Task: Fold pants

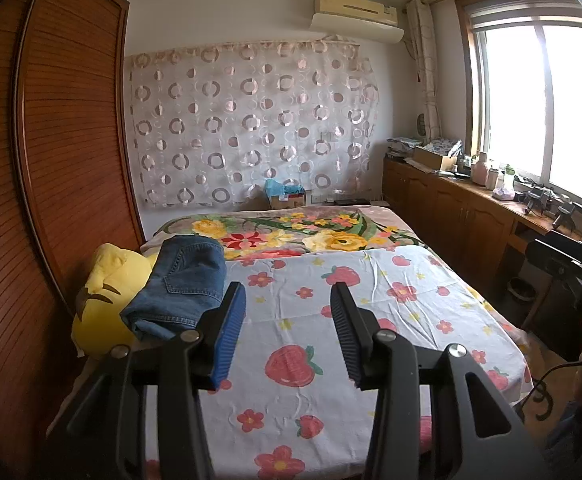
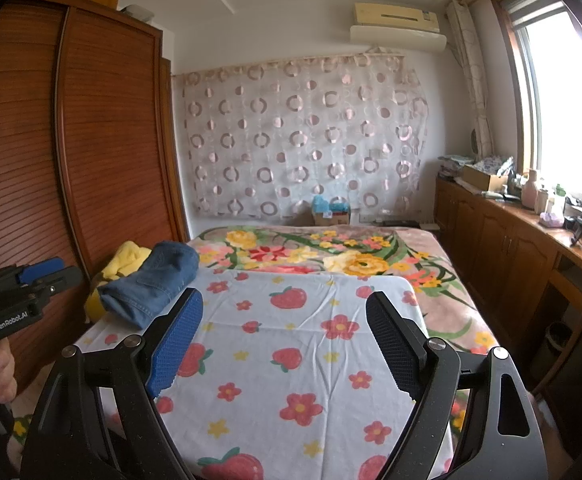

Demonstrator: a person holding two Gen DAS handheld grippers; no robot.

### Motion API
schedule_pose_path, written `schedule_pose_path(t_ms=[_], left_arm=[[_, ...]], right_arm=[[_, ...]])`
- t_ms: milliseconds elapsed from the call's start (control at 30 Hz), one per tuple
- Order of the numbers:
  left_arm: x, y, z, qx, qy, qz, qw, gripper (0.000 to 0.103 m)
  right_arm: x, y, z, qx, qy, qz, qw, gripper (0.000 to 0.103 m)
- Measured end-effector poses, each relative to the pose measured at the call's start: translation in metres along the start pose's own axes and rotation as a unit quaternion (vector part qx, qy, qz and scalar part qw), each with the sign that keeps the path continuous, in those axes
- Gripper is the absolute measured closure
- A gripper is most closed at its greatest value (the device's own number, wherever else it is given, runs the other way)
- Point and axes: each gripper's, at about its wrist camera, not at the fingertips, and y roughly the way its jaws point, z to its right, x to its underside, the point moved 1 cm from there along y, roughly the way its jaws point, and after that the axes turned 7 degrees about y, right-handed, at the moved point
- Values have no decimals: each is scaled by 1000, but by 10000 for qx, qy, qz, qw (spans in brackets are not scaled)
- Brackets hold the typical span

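Jeans of blue denim, folded into a bundle (image 1: pixel 183 284), lie ahead and left of both empty, parted tools on the strawberry-print sheet's (image 1: pixel 371 292) edge, nearer the left gripper (image 1: pixel 289 330) than the right gripper (image 2: pixel 285 344).

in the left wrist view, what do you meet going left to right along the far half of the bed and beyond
brown slatted wooden wardrobe → yellow plush toy → folded blue denim jeans → strawberry-print white sheet → low wooden cabinet under the bright window
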Motion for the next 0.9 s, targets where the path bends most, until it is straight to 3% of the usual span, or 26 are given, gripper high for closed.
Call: schedule_pose_path(t_ms=[900], left_arm=[[0,-2,-3,-21,-23,19,10000,58]], right_arm=[[2,0,-1,-1,9,0,10000,18]])
